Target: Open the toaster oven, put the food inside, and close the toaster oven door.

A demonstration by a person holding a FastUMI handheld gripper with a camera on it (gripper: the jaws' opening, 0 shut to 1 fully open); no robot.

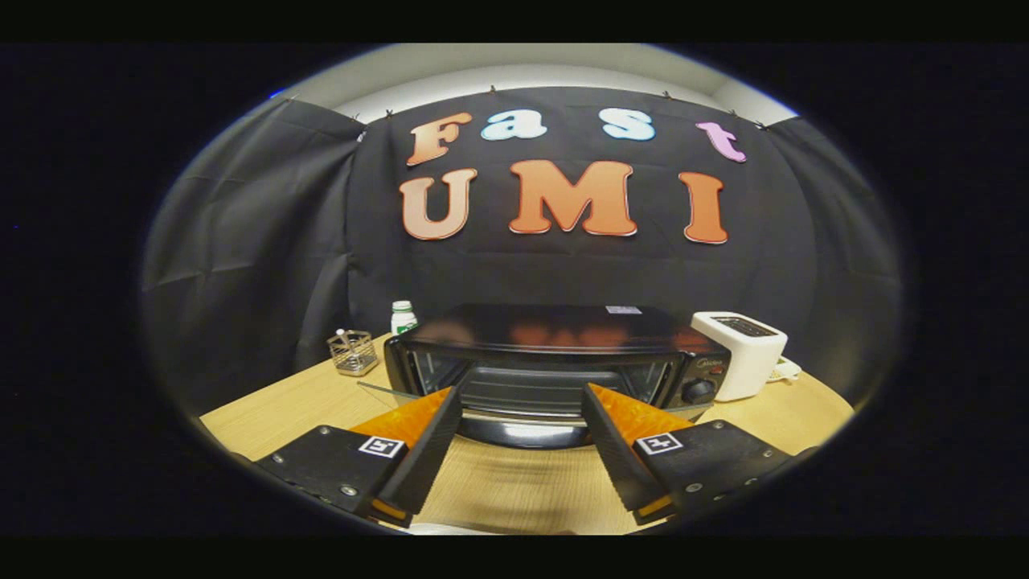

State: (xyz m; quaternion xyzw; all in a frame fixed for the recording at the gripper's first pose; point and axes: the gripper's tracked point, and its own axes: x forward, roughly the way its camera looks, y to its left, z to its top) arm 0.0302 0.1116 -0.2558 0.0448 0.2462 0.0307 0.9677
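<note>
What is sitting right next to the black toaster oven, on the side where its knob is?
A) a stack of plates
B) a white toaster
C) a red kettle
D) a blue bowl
B: a white toaster stands on the wooden table just beside the toaster oven, on the side with the knob. The gripper has its jaws open, with the oven's front showing between them.

My tongs (521, 402) end in two wedge-shaped fingers with ribbed inner faces, each bolted with small screws to a black block carrying a square black-and-white marker.
</note>
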